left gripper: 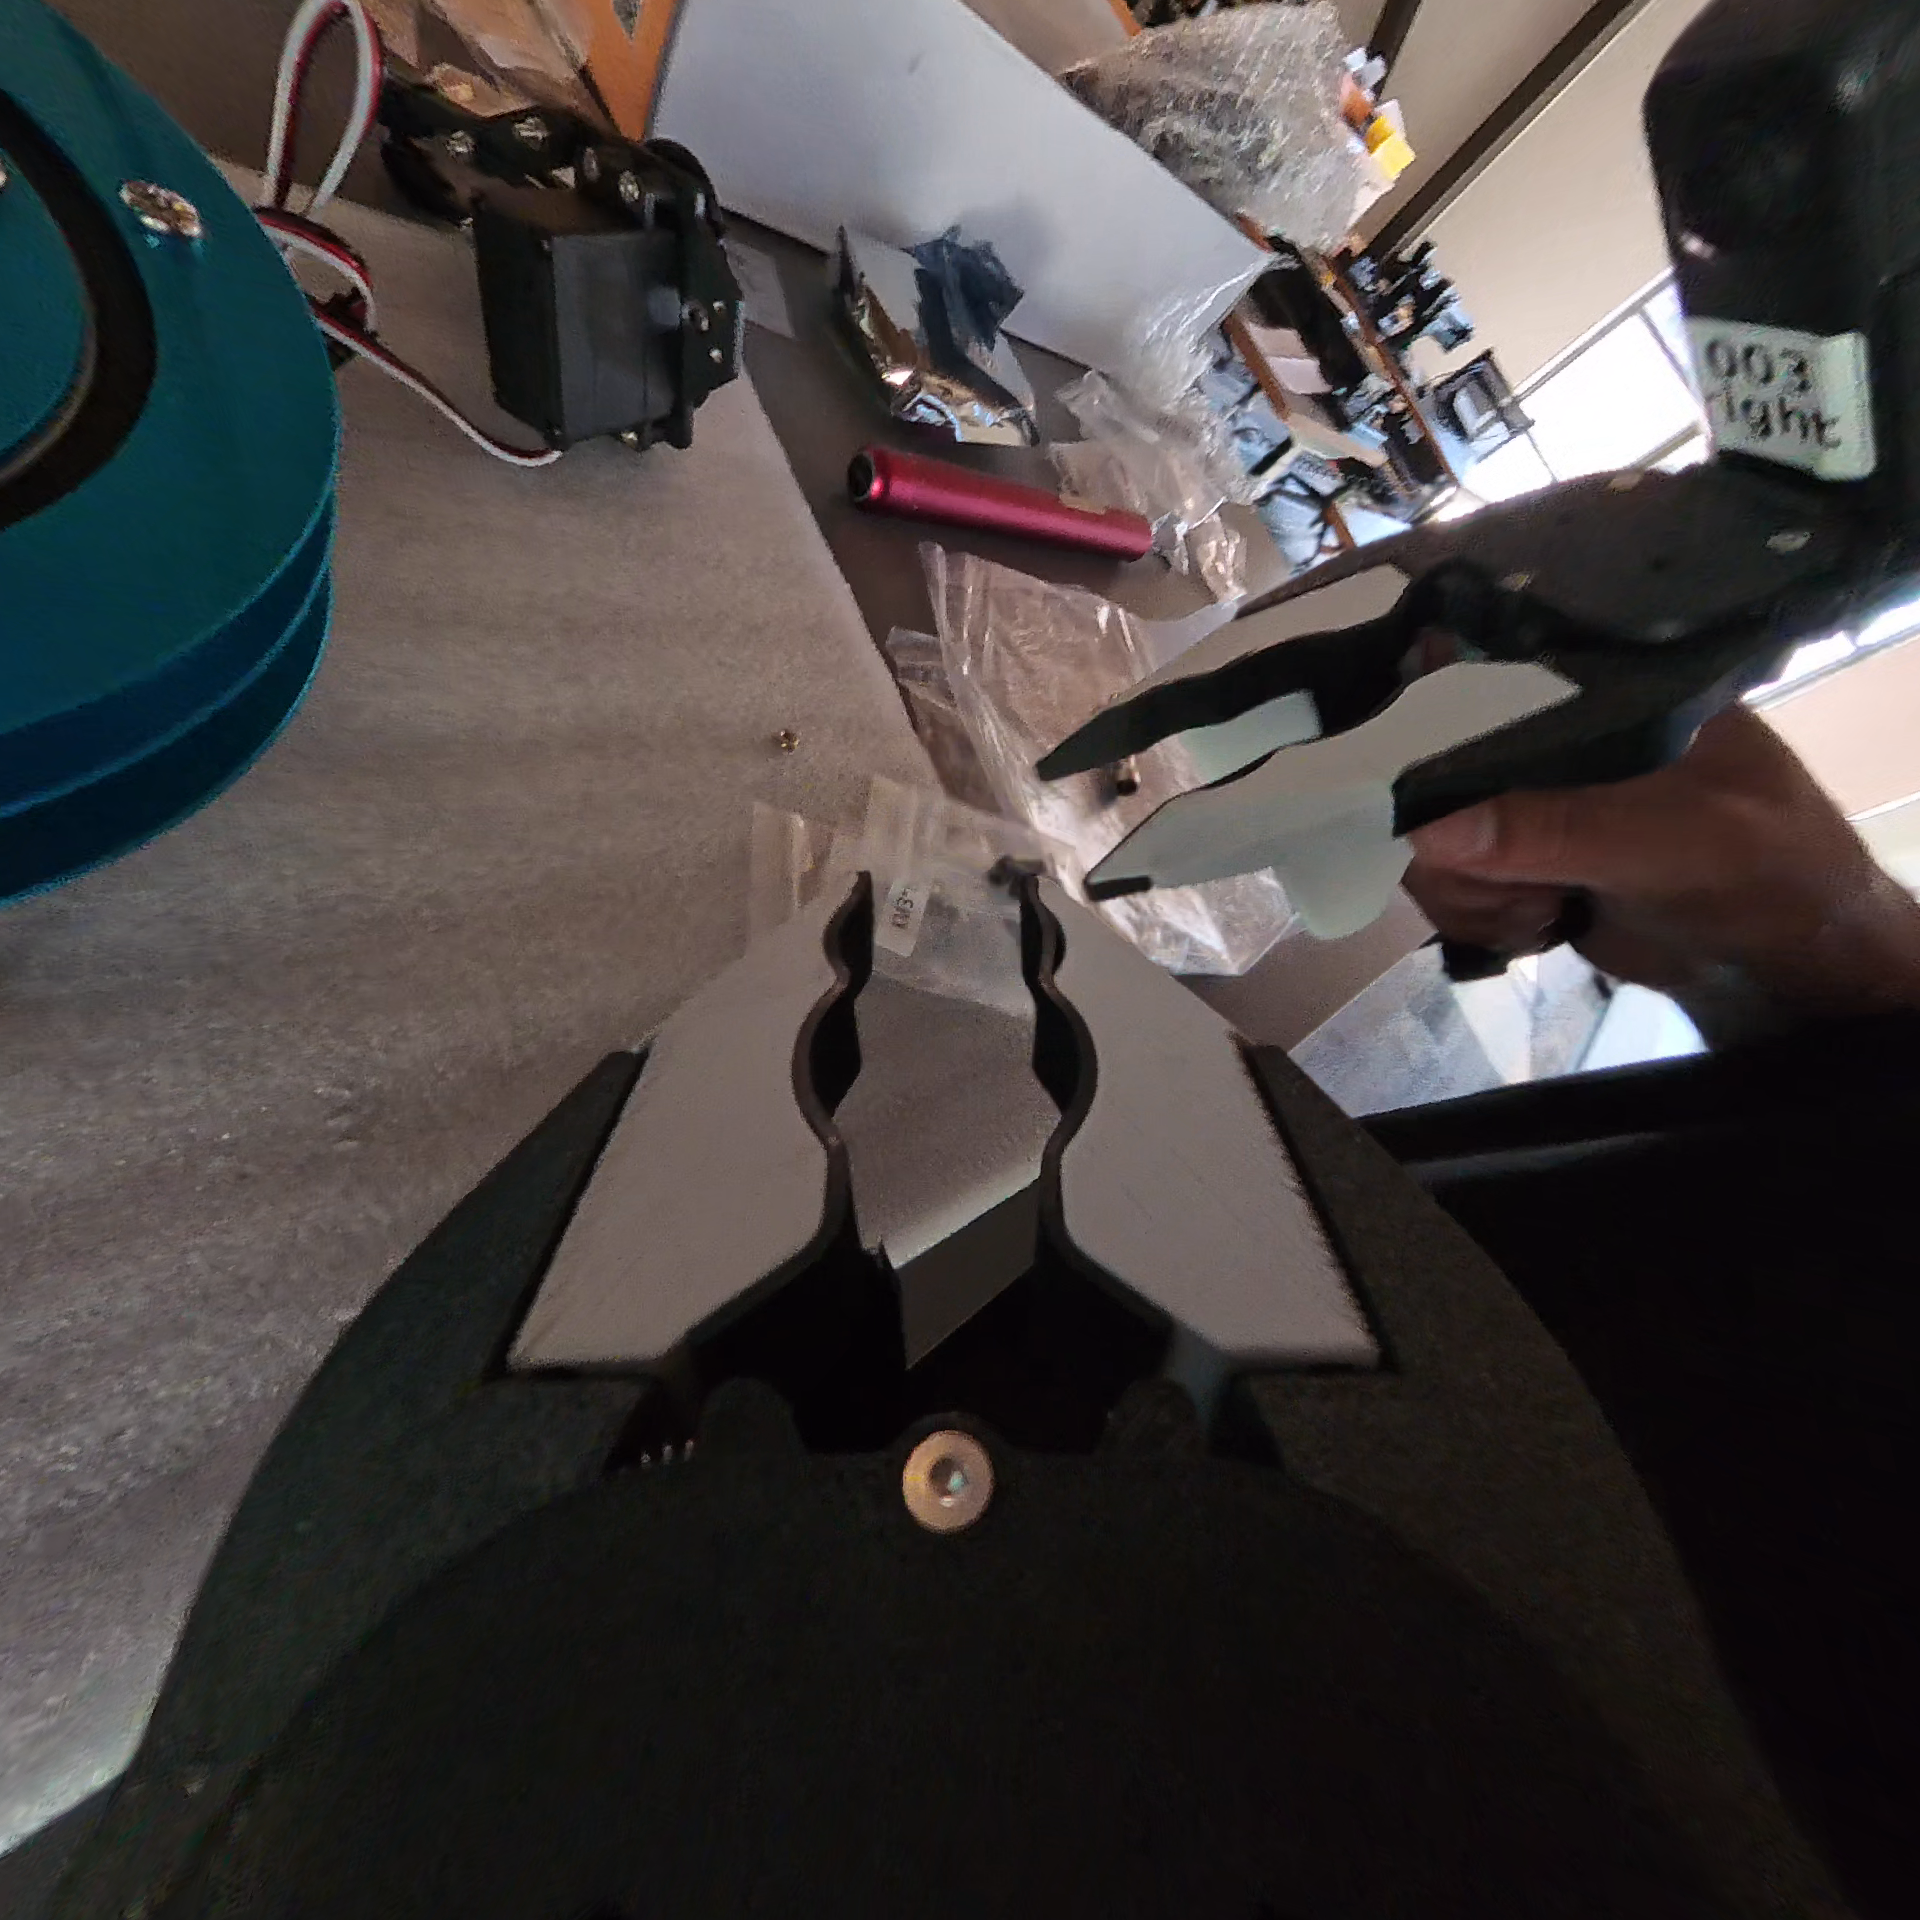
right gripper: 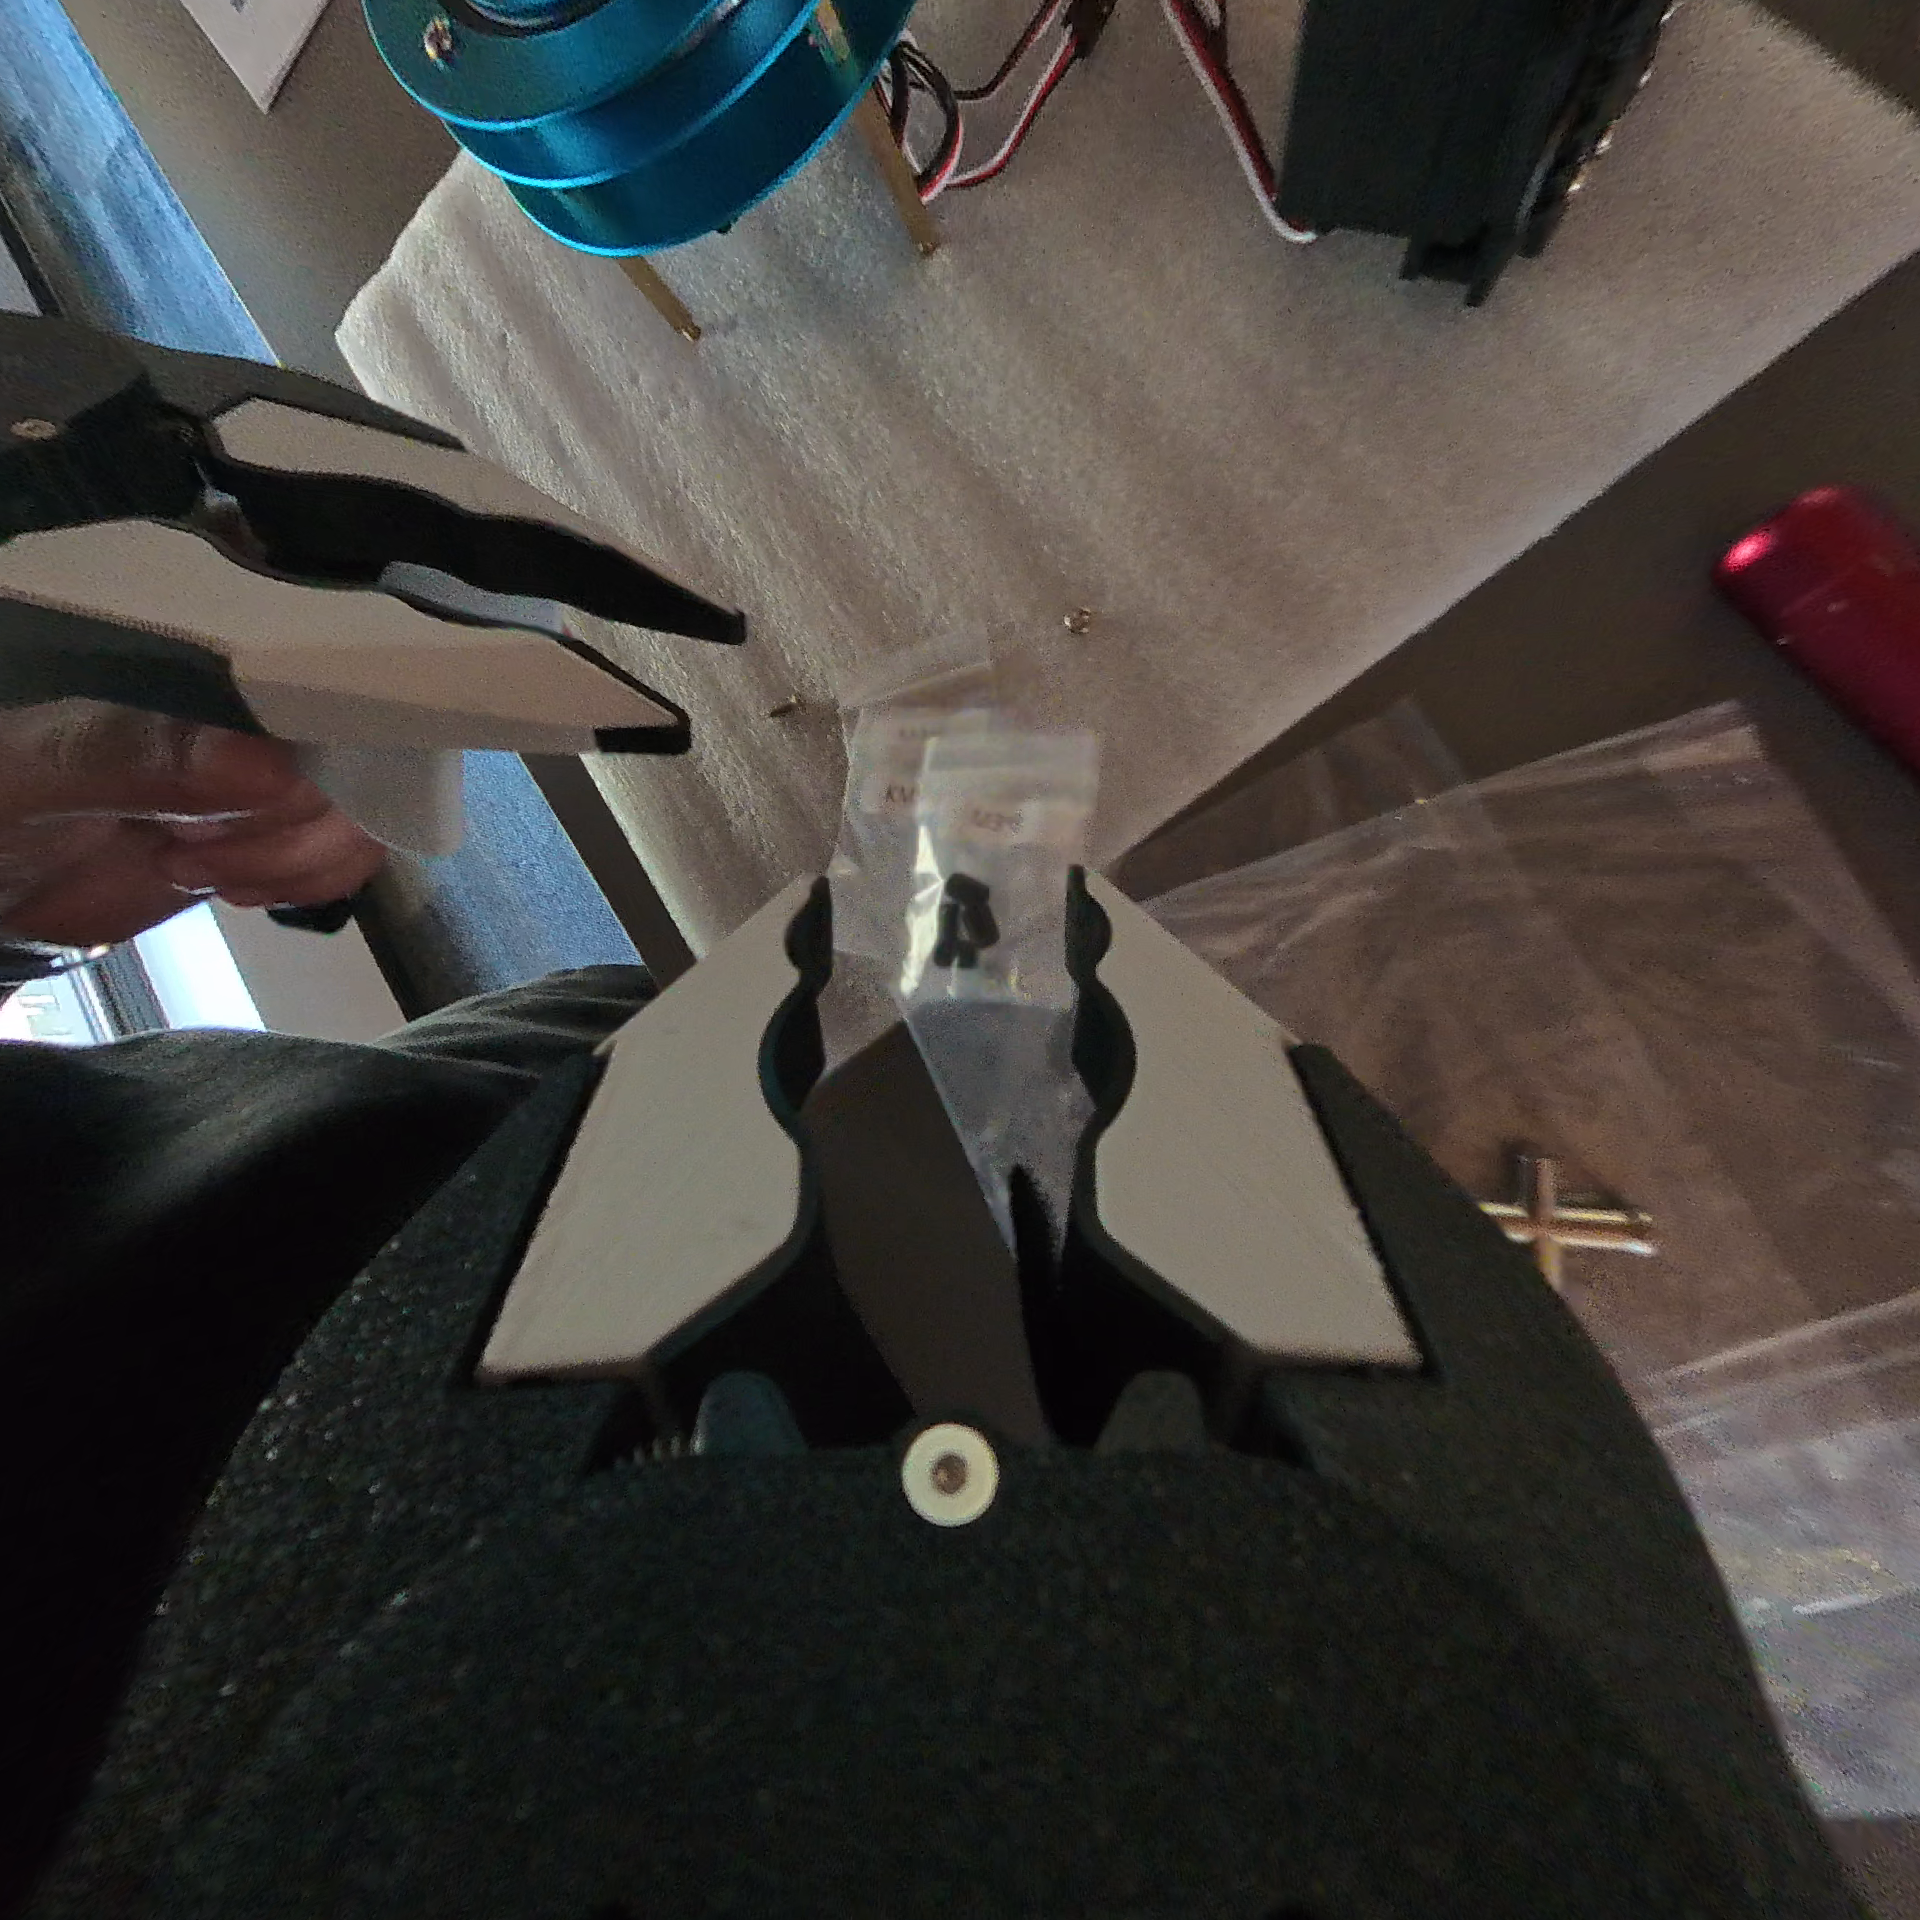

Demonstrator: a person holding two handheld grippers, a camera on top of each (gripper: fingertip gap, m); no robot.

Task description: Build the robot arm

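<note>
Several small clear bags (left gripper: 935,920) holding black screws lie at the edge of a white foam mat (left gripper: 468,831). In the right wrist view, the bags (right gripper: 971,831) sit just beyond my fingertips. My left gripper (left gripper: 945,894) is open and empty, its tips just over the bags. My right gripper (right gripper: 945,883) is open and empty, pointing at the same bags from the other side. It also shows in the left wrist view (left gripper: 1075,826), close to the right of the bags. The left gripper shows in the right wrist view (right gripper: 707,681), open, to the left of the bags.
A teal metal disc (left gripper: 156,520) and a black servo (left gripper: 603,312) with wires stand on the mat's far side. A pink cylinder (left gripper: 997,504), a large clear plastic bag (right gripper: 1558,987), a cross-shaped metal tool (right gripper: 1558,1226) and a silver foil bag (left gripper: 935,353) lie on the brown table. A small brass nut (left gripper: 787,740) lies on the mat.
</note>
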